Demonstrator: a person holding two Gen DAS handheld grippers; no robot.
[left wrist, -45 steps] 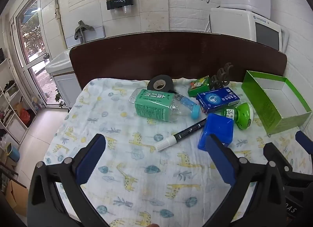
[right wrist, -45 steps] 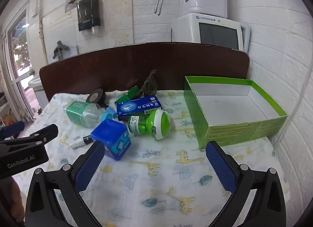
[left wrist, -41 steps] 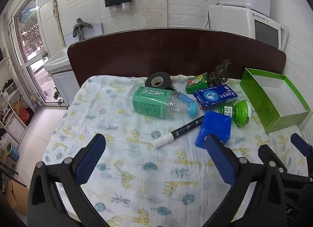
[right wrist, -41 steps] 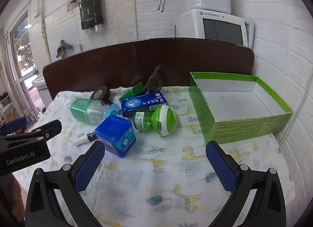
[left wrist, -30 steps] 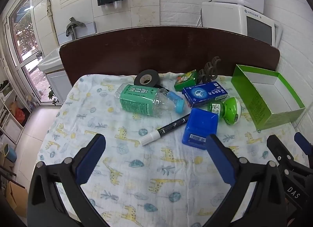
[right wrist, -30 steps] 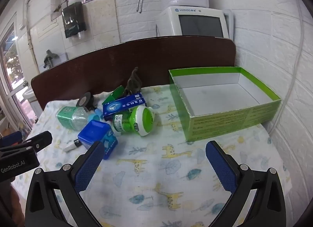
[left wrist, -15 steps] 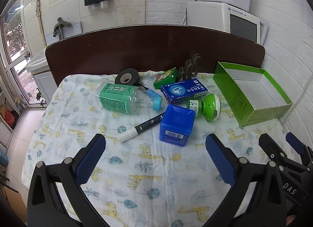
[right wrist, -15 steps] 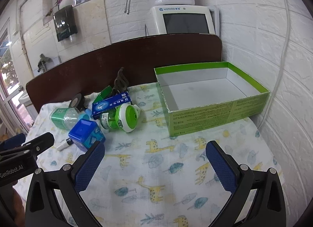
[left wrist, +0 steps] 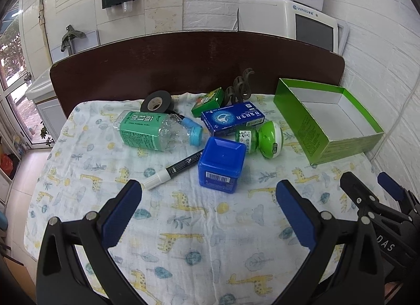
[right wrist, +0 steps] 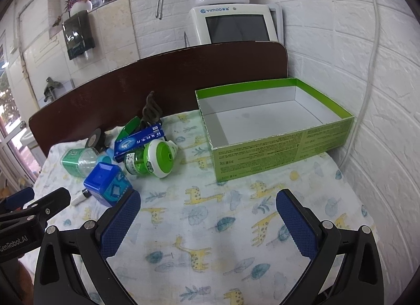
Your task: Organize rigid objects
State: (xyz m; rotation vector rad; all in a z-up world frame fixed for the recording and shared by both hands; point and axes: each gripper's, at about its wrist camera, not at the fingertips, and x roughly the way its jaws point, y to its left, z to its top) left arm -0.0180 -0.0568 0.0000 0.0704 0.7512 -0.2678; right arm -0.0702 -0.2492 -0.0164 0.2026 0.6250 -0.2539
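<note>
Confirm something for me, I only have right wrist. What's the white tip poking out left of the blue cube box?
Observer: A marker, black barrel with a white cap, lying flat. Its barrel end runs up to the blue cube box.
Operator: Left gripper open? I only see its edge.
Observer: Yes. The left gripper is wide open, with only cloth between its fingers.
Operator: The green thing behind the flat blue box?
Observer: A small green carton with a printed top, lying flat just behind the flat blue box.
</note>
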